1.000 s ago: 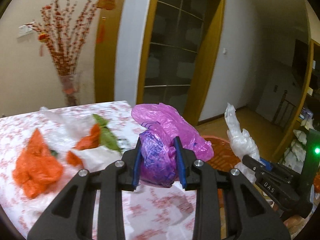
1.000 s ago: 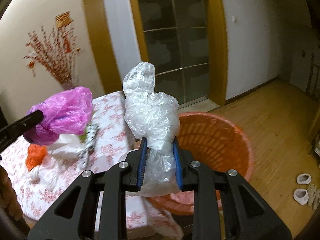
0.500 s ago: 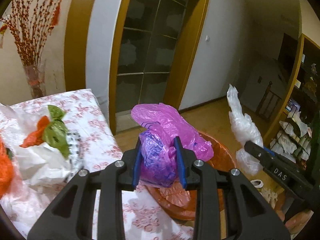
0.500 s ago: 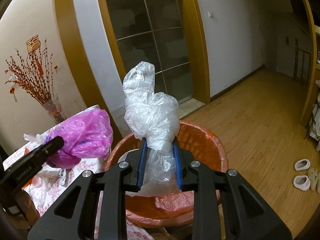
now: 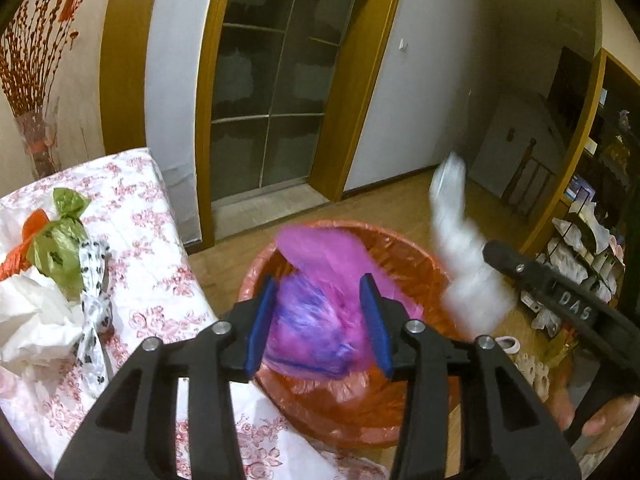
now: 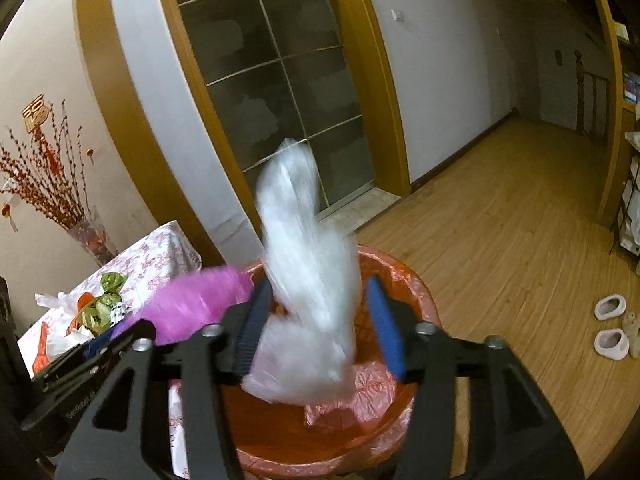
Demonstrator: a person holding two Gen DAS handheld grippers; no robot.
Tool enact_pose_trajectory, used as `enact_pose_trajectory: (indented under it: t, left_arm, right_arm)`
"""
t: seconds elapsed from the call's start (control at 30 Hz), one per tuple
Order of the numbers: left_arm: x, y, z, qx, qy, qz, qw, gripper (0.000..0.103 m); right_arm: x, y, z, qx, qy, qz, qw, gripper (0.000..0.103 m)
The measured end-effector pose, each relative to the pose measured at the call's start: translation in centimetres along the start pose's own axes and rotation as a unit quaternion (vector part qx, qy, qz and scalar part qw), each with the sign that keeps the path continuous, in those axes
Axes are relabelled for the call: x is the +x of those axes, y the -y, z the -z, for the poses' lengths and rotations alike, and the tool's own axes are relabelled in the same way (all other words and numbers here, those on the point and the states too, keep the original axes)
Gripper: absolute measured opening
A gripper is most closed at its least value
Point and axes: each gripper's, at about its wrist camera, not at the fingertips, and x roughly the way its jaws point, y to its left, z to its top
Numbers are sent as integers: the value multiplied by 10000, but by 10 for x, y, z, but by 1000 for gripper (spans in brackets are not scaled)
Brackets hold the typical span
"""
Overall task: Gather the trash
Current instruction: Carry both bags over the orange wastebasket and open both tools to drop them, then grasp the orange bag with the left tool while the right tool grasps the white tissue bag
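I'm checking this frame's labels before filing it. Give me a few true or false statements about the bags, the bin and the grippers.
1. Both grippers are open. True: the left gripper and right gripper stand wide of their bags.
2. The purple bag is over the orange bin. True.
3. The clear bag lies on the table. False: it is over the bin.
4. The bin is unlined. False: it has an orange plastic liner.
5. The green bag is in the bin. False: it is on the table.

Dim warm indoor light; fisheye edges dark, curved; falling bags motion-blurred.
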Motion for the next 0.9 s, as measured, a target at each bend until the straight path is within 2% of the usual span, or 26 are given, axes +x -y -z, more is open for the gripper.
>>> enact_pose_trajectory:
  t: [0.23,0.47,0.67,0.9]
  left_arm:
    - [-7,-14,9,-24,-33,-286,9996,54]
    - [-37,-35,21,37,112,-821,9966,62]
    - [-80,-65,33,14,332,-1312,9908,63]
    - [-138,-114,55,-73,525,-2082,9767,64]
  right_arm:
    - [-2,5,9,-25,-64,207,9998,56]
    - [-6,-18,16,-391,-42,249,9989,56]
    - [-13,-48,21,-635,-46,-52,9980,56]
    - [-13,-105,38,-1030,-319,-687,9918,53]
